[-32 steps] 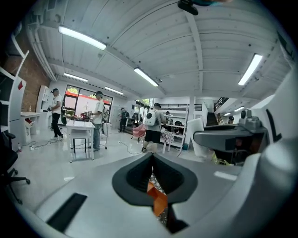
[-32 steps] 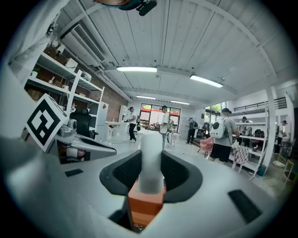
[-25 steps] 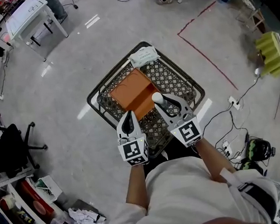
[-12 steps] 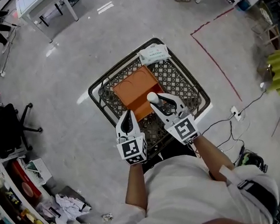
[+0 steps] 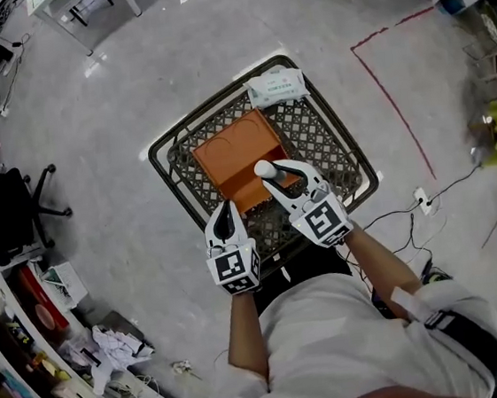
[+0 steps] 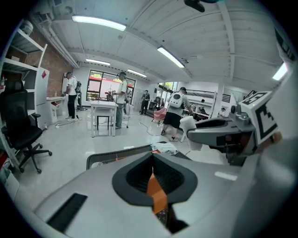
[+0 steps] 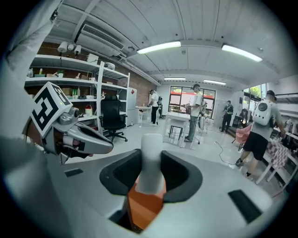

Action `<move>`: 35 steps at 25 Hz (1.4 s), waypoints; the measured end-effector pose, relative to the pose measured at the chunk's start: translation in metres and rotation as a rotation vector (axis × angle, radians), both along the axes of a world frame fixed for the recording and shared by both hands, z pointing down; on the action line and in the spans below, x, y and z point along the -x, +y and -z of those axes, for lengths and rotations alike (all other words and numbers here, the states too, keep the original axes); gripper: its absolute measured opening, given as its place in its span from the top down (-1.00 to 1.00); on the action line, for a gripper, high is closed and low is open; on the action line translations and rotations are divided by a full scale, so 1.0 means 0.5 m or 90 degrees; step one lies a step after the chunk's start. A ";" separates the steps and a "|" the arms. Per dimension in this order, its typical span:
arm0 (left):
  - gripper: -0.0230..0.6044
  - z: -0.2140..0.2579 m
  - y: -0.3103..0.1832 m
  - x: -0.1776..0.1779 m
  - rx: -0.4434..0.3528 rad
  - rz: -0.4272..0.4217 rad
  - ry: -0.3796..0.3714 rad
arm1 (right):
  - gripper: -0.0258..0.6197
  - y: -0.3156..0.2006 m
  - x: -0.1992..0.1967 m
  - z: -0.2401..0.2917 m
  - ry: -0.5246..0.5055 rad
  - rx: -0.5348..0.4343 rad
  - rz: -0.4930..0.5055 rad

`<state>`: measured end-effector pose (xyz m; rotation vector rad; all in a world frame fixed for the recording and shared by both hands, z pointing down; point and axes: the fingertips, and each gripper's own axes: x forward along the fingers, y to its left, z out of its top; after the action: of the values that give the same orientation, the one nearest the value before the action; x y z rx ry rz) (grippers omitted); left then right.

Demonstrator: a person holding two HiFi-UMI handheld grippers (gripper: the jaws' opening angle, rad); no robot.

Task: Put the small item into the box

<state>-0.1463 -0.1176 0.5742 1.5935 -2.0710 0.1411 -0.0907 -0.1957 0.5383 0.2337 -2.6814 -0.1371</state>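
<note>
An open orange box [image 5: 236, 155] lies in a black mesh basket [image 5: 348, 157] on the floor. My right gripper [image 5: 269, 173] is shut on a small white cylinder [image 5: 263, 169] and holds it upright over the box's near right part. In the right gripper view the cylinder [image 7: 151, 158] stands between the dark pads, with the orange box [image 7: 142, 209] below it. My left gripper [image 5: 226, 214] hovers over the basket's near edge, left of the right one. Its jaws are together with nothing in them; only a strip of the orange box [image 6: 156, 195] shows through the slit.
A white packet [image 5: 276, 85] lies at the basket's far corner. A black office chair [image 5: 5, 217] and cluttered shelves [image 5: 34, 352] stand at the left. Cables and a power strip [image 5: 422, 196] lie at the right, past a red floor line [image 5: 392, 88]. People stand by tables [image 6: 104, 111] beyond.
My right gripper has carried the white cylinder a little to the left and further over the orange box. The left gripper has stayed where it was.
</note>
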 end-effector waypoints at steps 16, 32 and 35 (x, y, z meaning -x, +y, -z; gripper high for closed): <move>0.90 -0.191 -0.006 0.013 0.099 0.074 0.082 | 0.54 -0.017 0.005 -0.274 0.280 -0.005 0.174; 0.90 -0.286 0.049 0.003 0.153 0.144 0.109 | 0.53 0.019 0.014 -0.449 0.473 -0.072 0.352; 0.90 -0.295 0.053 0.002 0.157 0.153 0.110 | 0.53 0.026 0.012 -0.473 0.489 -0.071 0.371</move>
<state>-0.1473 -0.0912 0.7217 1.1606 -2.0039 0.1602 -0.0969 -0.1829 0.7746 -0.4844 -1.8988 -0.4506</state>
